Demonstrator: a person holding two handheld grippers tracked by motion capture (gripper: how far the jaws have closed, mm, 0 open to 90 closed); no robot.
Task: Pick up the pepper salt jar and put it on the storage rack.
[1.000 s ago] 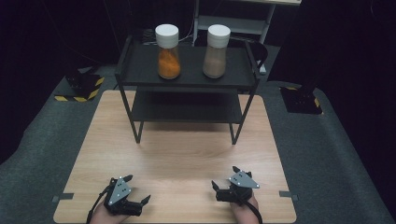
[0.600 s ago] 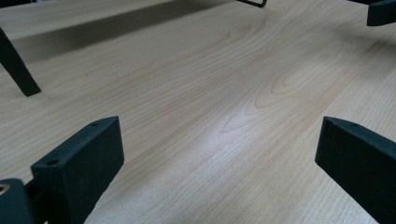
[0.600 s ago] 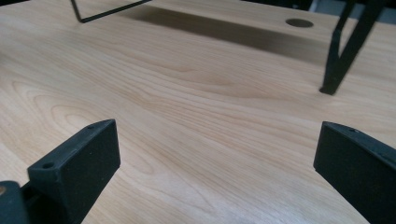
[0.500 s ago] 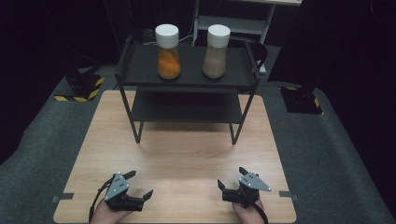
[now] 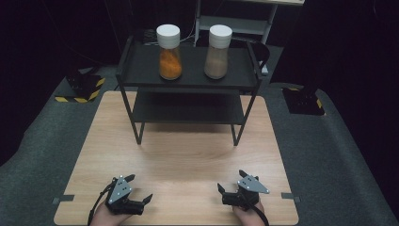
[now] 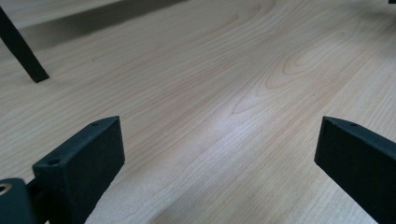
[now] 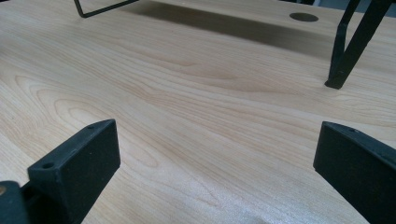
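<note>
Both grippers are seen low at the near edge of the table (image 5: 188,155), the left gripper (image 5: 140,190) at abt 7 o'clock and the right gripper (image 5: 231,181) at abt 5 o'clock, each with jaws spread wide and nothing held between them. In the two gripper views bare wood lies between the black jaws. The nearest things to be handled are two jars on the top level of the black rack (image 5: 188,82), at 12 o'clock and well apart from both grippers: the orange jar (image 5: 169,46) on the left and the brown jar (image 5: 218,45) on the right, both upright w/ white lids. The step in hand is judged to be the reach toward the jars. For a good reach, each gripper should be lifted first above the raised side rails of the rack, then brought forward, so the frame is not hit. The jaws should be kept wide, bc the jars look broad, and closed on the glass body under the lid, not on the lid itself. The jars stand apart, so one can be taken w/o touching the other. The lower shelf looks empty.
</note>
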